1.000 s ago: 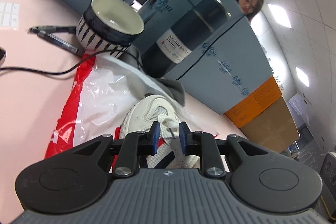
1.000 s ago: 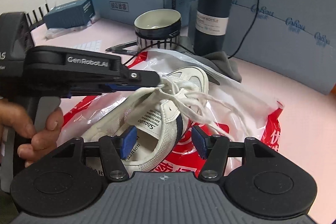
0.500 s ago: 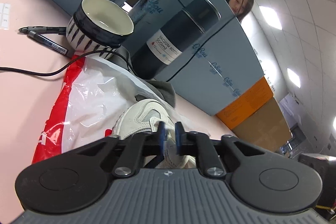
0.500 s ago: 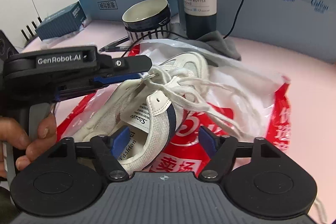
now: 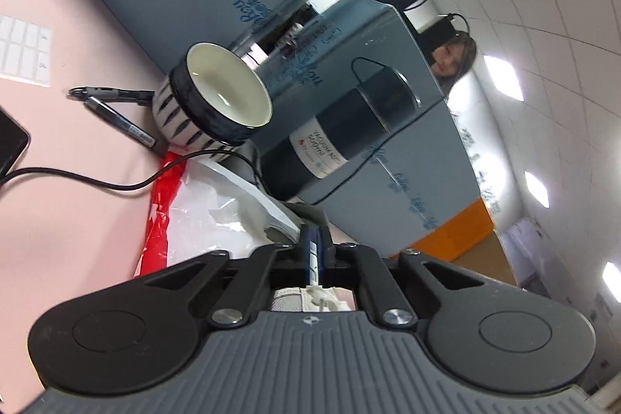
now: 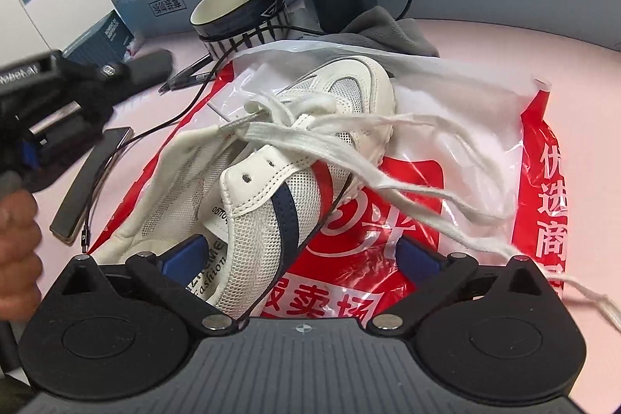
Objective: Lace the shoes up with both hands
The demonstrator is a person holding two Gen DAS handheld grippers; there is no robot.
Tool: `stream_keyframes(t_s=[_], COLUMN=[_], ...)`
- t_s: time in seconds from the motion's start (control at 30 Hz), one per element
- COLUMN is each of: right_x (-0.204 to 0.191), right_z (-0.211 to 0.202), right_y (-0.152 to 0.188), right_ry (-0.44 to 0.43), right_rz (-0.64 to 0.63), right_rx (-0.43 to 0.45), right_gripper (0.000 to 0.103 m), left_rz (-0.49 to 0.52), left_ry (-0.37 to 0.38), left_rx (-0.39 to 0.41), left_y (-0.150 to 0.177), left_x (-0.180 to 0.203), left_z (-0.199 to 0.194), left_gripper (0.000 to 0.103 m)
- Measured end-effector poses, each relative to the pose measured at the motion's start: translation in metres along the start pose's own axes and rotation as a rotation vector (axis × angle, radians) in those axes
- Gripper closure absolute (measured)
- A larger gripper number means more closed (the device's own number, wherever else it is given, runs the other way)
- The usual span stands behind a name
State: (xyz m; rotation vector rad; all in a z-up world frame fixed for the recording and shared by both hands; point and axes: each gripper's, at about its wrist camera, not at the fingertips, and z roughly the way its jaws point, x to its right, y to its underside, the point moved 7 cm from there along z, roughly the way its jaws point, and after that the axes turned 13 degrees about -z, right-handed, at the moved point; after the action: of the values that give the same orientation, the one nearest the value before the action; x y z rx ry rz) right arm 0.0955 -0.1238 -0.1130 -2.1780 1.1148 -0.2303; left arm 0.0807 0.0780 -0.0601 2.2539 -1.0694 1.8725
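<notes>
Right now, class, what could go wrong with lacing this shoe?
The right gripper, jaws opening, straddles the shoe, so it may grab the shoe's side, not the lace. The frayed lace ends trail over the plastic bag, which could slide. A pull might snag the cable beside the cup.

Bright, even light from ceiling panels (image 5: 500,76) fills both views, with glare on the plastic bag (image 6: 446,127) and soft shadows on the pink table (image 6: 485,57). Fisheye distortion bends the edges; the left gripper (image 6: 58,103) is motion-blurred.
</notes>
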Motion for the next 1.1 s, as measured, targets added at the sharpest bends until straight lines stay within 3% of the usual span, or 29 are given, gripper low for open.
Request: stream_keyframes(t_s=[0.03, 0.1, 0.27, 0.37, 0.43, 0.87, 1.0, 1.1], right_x=[0.0, 0.001, 0.002, 0.001, 0.001, 0.001, 0.001, 0.001], right_z=[-0.001, -0.001, 0.0, 0.0, 0.0, 0.0, 0.0, 0.0], right_y=[0.0, 0.001, 0.002, 0.002, 0.002, 0.003, 0.003, 0.003], right_ry=[0.002, -0.001, -0.009, -0.011, -0.011, -0.003, -0.002, -0.002], right_rz=[0.003, 0.012, 0.02, 0.021, 0.022, 0.024, 0.029, 0.029], right_rx=[0.004, 0.007, 0.006, 0.005, 0.005, 0.011, 0.012, 0.011], right_gripper=[0.0, 0.0, 0.0, 0.0, 0.0, 0.0, 0.0, 0.0], left_rz=[0.007, 0.052, 0.126, 0.151, 0.152, 0.058, 0.007, -0.004], left_ry=[0.005, 0.008, -0.008, -0.021, -0.032, -0.016, -0.02, -0.026], left_rx=[-0.013, -0.041, -0.103, -0.117, -0.119, 0.003, -0.015, -0.035], left_y=[-0.001, 0.007, 0.033, 0.041, 0.043, -0.003, -0.002, 0.005], left_x=[0.0, 0.003, 0.009, 0.01, 0.009, 0.004, -0.002, -0.004], left_z=[-0.001, 0.001, 0.018, 0.026, 0.029, 0.006, 0.005, 0.007], left_gripper=[0.088, 0.078, 0.078, 0.082, 0.101, 0.1, 0.082, 0.076])
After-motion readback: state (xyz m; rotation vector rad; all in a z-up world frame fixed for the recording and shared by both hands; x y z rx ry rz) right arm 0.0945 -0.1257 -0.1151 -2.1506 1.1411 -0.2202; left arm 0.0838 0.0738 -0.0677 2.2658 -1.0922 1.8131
